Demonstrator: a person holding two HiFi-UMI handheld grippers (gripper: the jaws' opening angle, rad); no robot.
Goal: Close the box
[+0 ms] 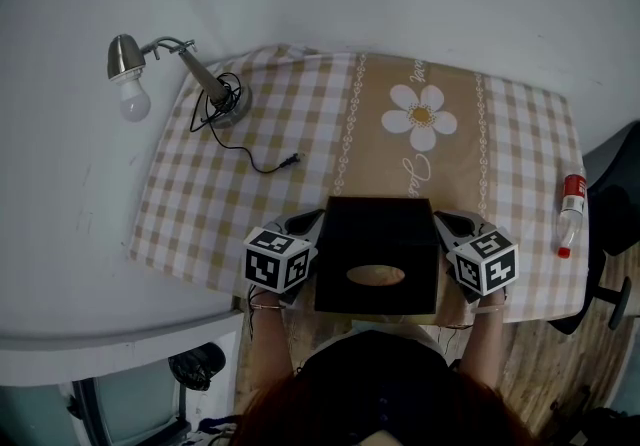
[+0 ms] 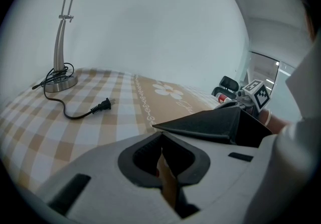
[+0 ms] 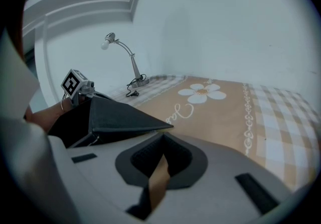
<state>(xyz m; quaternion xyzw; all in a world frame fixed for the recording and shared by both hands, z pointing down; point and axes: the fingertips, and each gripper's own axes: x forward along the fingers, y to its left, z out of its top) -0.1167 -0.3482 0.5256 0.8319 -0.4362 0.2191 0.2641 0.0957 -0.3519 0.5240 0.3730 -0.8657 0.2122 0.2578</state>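
Observation:
A black box with an oval opening in its top stands at the table's near edge. My left gripper lies against its left side and my right gripper against its right side. In the left gripper view the box shows as a dark slanted panel just right of the left gripper, whose jaws meet at the tips. In the right gripper view the box sits just left of the right gripper, also shut. Neither gripper holds anything that I can see.
A silver desk lamp stands at the table's far left, its black cord and plug trailing over the checked tablecloth. A bottle with a red cap lies at the right edge. A dark chair stands past that edge.

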